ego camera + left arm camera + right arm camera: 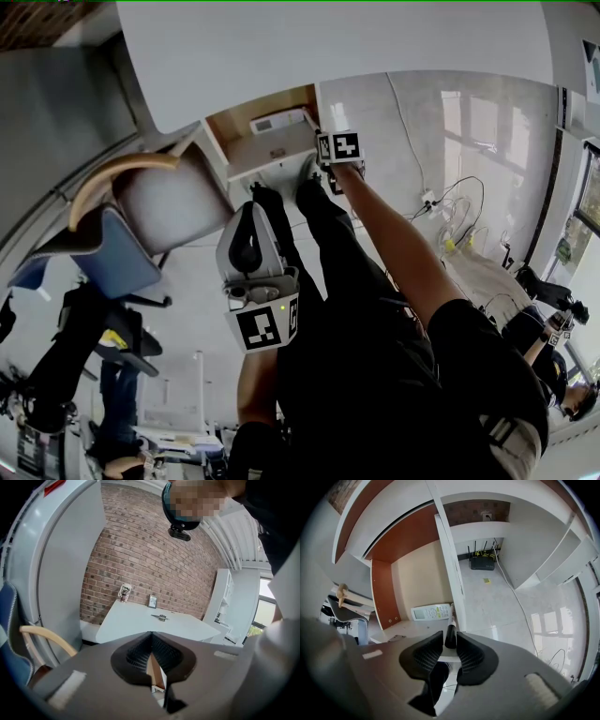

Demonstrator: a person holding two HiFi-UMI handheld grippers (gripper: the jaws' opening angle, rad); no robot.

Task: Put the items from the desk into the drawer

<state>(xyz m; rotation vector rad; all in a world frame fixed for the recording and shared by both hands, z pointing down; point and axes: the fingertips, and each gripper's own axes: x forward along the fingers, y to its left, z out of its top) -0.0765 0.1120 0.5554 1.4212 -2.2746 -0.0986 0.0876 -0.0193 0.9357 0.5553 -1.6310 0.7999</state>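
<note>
My right gripper is shut on a marker with a black cap and a white body, held over the open drawer. A white remote lies inside the drawer against its back. In the head view the right gripper is at the drawer's right edge and the remote shows in the drawer. My left gripper is shut with nothing in it, held low near my legs. Its view shows a white desk with a cup, a small frame and a small metal item.
A blue and wood chair stands left of the drawer. The white desk top overhangs the drawer. A router and cables lie on the tiled floor to the right. A person sits at the lower right.
</note>
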